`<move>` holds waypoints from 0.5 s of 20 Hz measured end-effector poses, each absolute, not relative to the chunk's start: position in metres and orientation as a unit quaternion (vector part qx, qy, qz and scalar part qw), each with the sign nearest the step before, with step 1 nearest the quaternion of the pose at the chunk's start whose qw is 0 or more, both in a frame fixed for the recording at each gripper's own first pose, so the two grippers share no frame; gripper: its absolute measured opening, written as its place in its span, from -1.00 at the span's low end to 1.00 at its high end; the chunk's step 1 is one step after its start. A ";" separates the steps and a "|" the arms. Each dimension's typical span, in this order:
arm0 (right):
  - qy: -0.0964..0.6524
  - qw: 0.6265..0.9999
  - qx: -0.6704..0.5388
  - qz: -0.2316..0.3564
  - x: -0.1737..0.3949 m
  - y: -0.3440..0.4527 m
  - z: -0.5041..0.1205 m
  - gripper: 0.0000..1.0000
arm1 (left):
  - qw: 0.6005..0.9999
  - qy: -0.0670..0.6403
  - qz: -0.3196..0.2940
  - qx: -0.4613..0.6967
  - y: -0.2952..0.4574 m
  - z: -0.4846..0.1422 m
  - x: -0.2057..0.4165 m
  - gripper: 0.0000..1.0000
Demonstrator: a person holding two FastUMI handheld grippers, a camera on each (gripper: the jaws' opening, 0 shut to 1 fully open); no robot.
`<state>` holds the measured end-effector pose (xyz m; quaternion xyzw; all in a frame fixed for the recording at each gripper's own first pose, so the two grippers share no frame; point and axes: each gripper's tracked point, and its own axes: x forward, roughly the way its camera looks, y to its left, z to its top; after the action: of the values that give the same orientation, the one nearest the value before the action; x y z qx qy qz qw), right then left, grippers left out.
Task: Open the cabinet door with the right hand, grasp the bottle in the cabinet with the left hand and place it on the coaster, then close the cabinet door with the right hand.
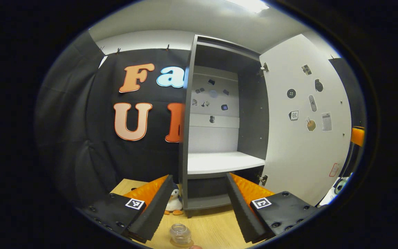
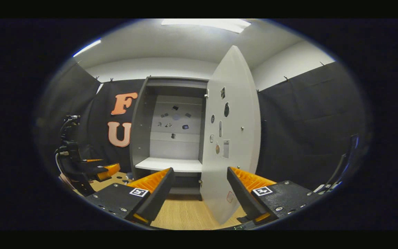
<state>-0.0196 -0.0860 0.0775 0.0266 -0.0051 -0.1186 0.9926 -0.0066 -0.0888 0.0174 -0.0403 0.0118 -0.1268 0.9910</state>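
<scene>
The grey cabinet (image 1: 188, 138) stands open, and its white shelf (image 1: 219, 162) is bare. Its white door (image 1: 306, 131) is swung out to the right. A small clear bottle (image 1: 180, 233) stands on a round coaster (image 1: 182, 243) on the wooden table, below and just short of my left gripper (image 1: 199, 177), which is open and holds nothing. In the right gripper view, my right gripper (image 2: 200, 170) is open in front of the door (image 2: 233, 138). The door's lower part shows between its fingers; whether they touch it is unclear. The left gripper (image 2: 104, 170) hangs far to the left.
A small penguin toy (image 1: 174, 204) sits on the table (image 1: 212, 221) by the cabinet's left foot. Stickers dot the cabinet's back wall and the door's inner face. Black cloth walls close the booth on the left and right. Bare wooden tabletop (image 2: 185, 211) lies before the cabinet.
</scene>
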 end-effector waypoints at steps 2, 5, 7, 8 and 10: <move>-0.010 0.991 0.033 -0.132 -0.030 -0.108 0.082 0.87 | 0.992 0.009 -0.123 -0.041 -0.093 0.023 -0.010 0.89; -0.015 0.987 0.034 -0.155 -0.046 -0.142 0.086 0.94 | 0.993 0.007 -0.112 -0.034 -0.096 0.033 -0.013 0.89; -0.015 0.983 0.033 -0.178 -0.050 -0.169 0.087 0.87 | 0.993 0.004 -0.108 -0.038 -0.100 0.040 -0.015 0.94; -0.013 0.981 0.034 -0.189 -0.051 -0.183 0.086 0.87 | 0.994 0.004 -0.105 -0.040 -0.101 0.042 -0.016 0.89; -0.007 0.979 0.045 -0.201 -0.049 -0.206 0.081 0.87 | 0.994 0.007 -0.100 -0.043 -0.104 0.043 -0.018 0.94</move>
<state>-0.0489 -0.2058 0.0812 0.0450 -0.0073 -0.2008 0.9786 -0.0183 -0.1035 0.0432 -0.0429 0.0071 -0.1002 0.9940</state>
